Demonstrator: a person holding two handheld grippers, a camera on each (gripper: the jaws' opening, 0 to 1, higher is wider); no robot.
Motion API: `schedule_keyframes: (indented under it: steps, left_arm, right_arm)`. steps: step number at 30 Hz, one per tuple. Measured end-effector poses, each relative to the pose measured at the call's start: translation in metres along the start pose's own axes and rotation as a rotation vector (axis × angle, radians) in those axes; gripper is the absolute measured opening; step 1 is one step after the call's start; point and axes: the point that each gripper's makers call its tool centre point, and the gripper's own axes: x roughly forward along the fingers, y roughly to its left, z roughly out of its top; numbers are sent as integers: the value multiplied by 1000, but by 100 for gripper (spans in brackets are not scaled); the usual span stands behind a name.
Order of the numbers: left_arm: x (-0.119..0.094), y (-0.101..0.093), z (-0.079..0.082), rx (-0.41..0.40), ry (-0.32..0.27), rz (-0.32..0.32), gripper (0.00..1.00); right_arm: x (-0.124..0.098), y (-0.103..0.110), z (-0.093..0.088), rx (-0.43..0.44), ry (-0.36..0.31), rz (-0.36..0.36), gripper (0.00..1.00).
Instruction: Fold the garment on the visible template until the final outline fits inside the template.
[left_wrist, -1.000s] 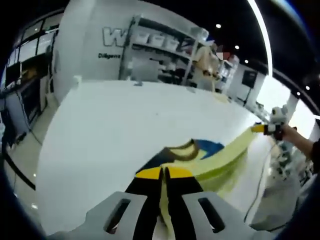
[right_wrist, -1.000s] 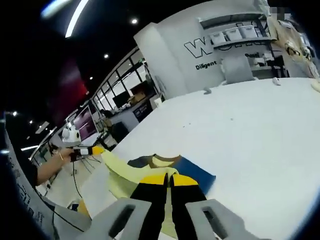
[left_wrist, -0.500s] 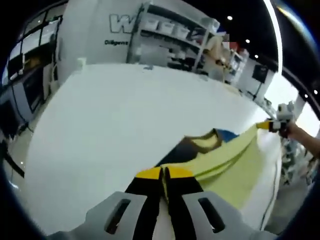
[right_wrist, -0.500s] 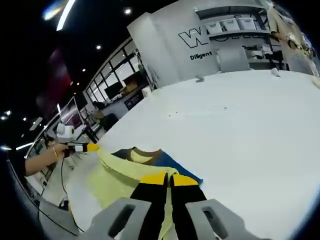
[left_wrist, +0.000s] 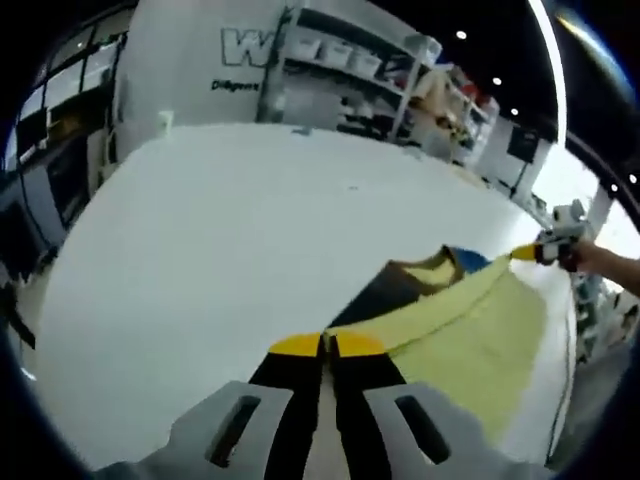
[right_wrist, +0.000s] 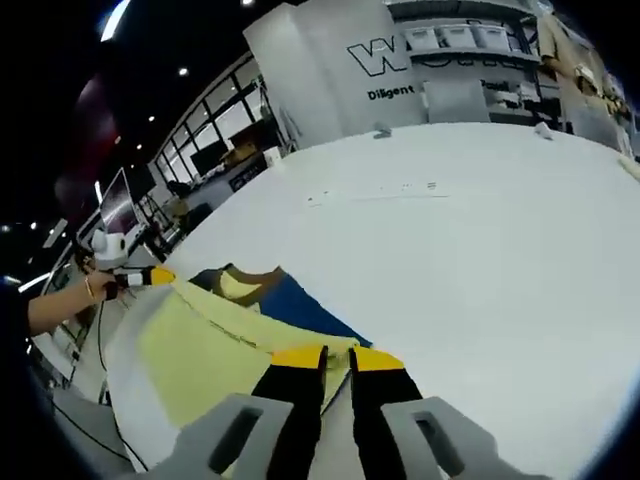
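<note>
**Garment stretched between both grippers**

The yellow garment (left_wrist: 470, 330), with a blue panel (right_wrist: 300, 310) at its collar, hangs taut over the white counter (left_wrist: 220, 260). Its long axis runs from the left gripper (left_wrist: 326, 345) toward two o'clock, ending at the right gripper (left_wrist: 545, 250). Both pairs of jaws are closed on the garment's edge, which starts right at their tips. I cannot make out a template.
</note>
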Motion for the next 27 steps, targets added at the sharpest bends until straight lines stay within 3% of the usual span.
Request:
schedule_keyframes:
  steps: [4,6,8,9,12,17,19,23,27]
  left_arm:
    - [-1,2,0,95,-6,-35,12]
    - [-2,-6,-13,182,47,-72,22]
    - [3,-3,-28,257,98,-73,30]
    - [7,-2,-29,282,95,-65,31]
    - [15,-7,-24,266,80,-88,28]
    - [30,-4,-13,270,64,-73,29]
    - [37,-2,-7,260,52,-48,27]
    - [46,8,7,106,-9,-26,22]
    - [44,19,7,93,-7,20,17]
  right_arm:
    - [0,-4,-12,-66,57,-15,13]
    - [3,-3,-23,-161,116,-26,16]
    - [5,0,-26,-200,128,-40,20]
    - [7,1,-26,-217,132,-44,21]
    - [14,0,-24,-225,132,-31,20]
    - [30,-1,-13,-242,137,-60,19]
    - [32,5,-8,-204,116,-58,18]
    - [37,2,9,-111,44,-81,16]
    - [30,-8,12,-42,7,-97,14]
